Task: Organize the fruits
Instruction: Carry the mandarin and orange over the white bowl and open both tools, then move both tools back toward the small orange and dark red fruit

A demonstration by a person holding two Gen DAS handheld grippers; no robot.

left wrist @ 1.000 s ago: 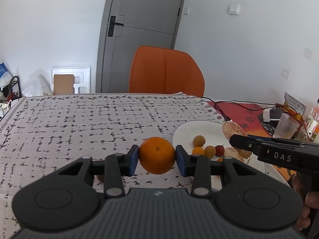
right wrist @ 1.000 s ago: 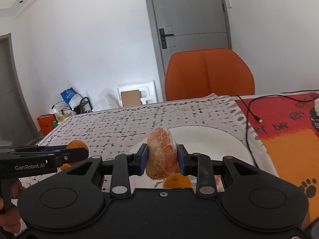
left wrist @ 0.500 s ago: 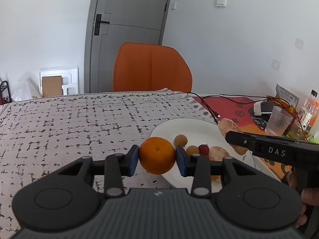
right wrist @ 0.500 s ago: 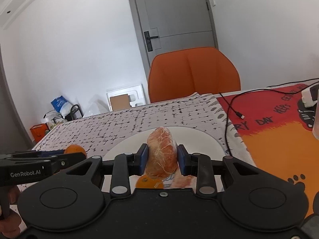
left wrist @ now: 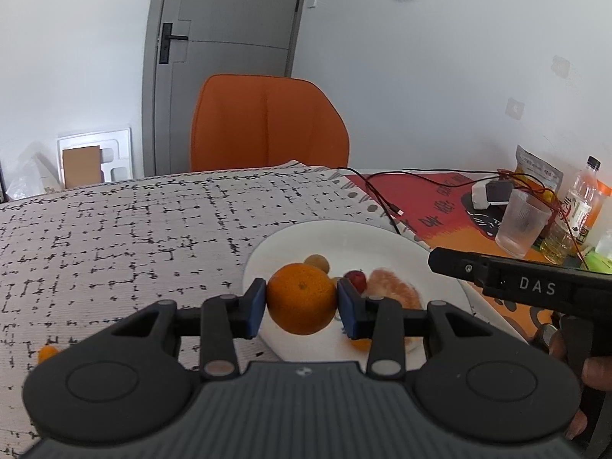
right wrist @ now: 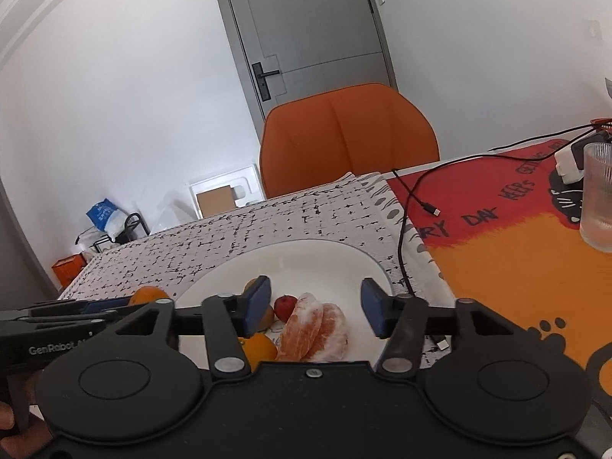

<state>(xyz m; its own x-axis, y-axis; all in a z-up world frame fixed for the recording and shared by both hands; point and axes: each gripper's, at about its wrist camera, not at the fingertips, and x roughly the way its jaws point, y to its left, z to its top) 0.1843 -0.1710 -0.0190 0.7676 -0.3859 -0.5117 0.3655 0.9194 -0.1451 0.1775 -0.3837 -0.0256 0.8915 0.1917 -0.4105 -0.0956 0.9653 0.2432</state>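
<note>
My left gripper (left wrist: 301,303) is shut on a whole orange (left wrist: 301,298), held just above the near left rim of the white plate (left wrist: 344,237). My right gripper (right wrist: 316,308) is open and empty over the plate (right wrist: 306,256), above peeled citrus segments (right wrist: 315,327) lying on it. The plate also holds a small red fruit (right wrist: 285,305), a small orange fruit (right wrist: 260,346) and a brownish round fruit (left wrist: 317,262). The orange also shows at the left of the right wrist view (right wrist: 147,293). A small orange fruit (left wrist: 48,352) lies on the tablecloth at the left.
An orange chair (left wrist: 267,122) stands behind the table. To the right of the plate lie a black cable (right wrist: 405,229), a ribbed glass (left wrist: 522,225), a bottle (left wrist: 581,199) and a snack bag (left wrist: 537,170) on a red and orange mat (right wrist: 516,252).
My right gripper has opened and let the peeled citrus down onto the plate. My left gripper has moved right with the orange, from beside the plate to over its rim.
</note>
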